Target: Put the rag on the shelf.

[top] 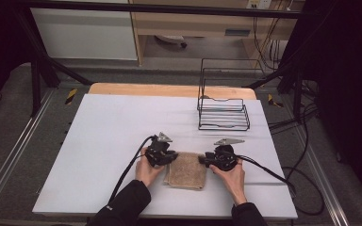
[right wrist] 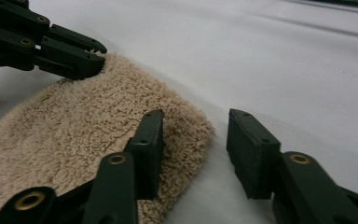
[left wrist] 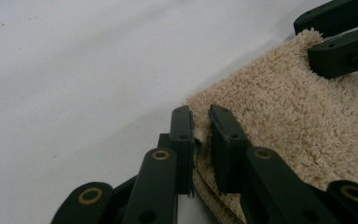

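A: Which way does the towel (top: 186, 170) lie?

B: Flat on the white table (top: 103, 141), on the person's side of the wire rack (top: 223, 113) and well apart from it. In the high view its long axis runs from the person toward the rack, tilted slightly; it is a folded rectangle, a little longer than wide.

A: Material?

B: Beige terry cloth, looped and fuzzy, with soft rounded corners. The left gripper view shows stacked layers at the edge. The rack is thin black wire, a shallow basket with a tall back frame. The table is smooth and matte.

A: And the left gripper (left wrist: 200, 123)?

B: It sits at the towel's far-left corner as the high view shows it. Its black jaws are pinched together on that corner, a thin fold of cloth clamped between the pads.

A: The right gripper (right wrist: 195, 135)?

B: At the towel's far-right corner. Its jaws stand apart: one pad rests against the pile on top, the other is off the cloth over bare table, with the rounded corner in the gap. They do not press the cloth from both sides.

A: Do the grippers face each other?

B: Yes, each one's view shows the other across the towel's far edge.
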`<state>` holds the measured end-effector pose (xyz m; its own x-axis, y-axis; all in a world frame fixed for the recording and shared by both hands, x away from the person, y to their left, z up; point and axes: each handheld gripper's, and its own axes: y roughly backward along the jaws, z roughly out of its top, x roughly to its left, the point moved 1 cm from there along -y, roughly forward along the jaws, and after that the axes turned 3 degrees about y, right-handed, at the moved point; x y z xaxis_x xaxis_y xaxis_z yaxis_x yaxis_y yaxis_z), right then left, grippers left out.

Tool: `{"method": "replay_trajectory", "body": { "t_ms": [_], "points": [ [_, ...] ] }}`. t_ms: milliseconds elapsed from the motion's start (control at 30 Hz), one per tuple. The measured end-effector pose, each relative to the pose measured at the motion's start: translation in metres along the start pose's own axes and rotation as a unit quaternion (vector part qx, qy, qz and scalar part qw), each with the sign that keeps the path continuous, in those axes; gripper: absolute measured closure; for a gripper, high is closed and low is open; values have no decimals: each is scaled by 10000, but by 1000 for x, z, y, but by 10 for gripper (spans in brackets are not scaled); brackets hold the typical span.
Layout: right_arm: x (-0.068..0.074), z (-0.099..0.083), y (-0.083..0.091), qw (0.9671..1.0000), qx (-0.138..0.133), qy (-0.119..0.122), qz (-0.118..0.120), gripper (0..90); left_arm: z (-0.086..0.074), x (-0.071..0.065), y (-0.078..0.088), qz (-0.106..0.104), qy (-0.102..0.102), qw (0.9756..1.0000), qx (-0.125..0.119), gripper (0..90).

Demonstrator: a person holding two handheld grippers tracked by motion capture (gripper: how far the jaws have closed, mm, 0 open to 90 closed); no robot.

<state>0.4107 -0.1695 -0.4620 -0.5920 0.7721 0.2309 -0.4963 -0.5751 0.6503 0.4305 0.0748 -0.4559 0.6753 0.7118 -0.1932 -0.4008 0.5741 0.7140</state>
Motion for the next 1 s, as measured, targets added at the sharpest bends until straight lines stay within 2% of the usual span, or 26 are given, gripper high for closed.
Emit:
{"method": "replay_trajectory", "body": {
  "t_ms": [67, 333, 433, 700, 833, 933, 1000],
  "points": [
    [0, 0, -1, 10000, 24, -38, 58, 658, 0, 0, 0, -8, -11, 10000, 0, 791],
    [1, 1, -2, 9990, 148, -371, 197, 781, -1, 1, 0, -36, -60, 10000, -30, 796],
    [1, 2, -3, 9984, 186, -469, 263, 814, -1, 2, 0, -68, -9, 10000, -40, 803],
    [0, 2, -3, 9980, 173, -544, 281, 839, 0, 3, 1, -80, 22, 10000, -43, 837],
    [1, 2, -2, 9981, 136, -541, 277, 840, 0, 4, 2, -142, 117, 9998, -31, 842],
    [2, 2, 0, 9983, 69, -500, 281, 840, -1, 4, 3, -153, 122, 9998, -81, 845],
    [2, 3, 2, 9986, 6, -451, 290, 842, -2, 5, 5, -194, 205, 9995, -150, 845]
  ]
}}
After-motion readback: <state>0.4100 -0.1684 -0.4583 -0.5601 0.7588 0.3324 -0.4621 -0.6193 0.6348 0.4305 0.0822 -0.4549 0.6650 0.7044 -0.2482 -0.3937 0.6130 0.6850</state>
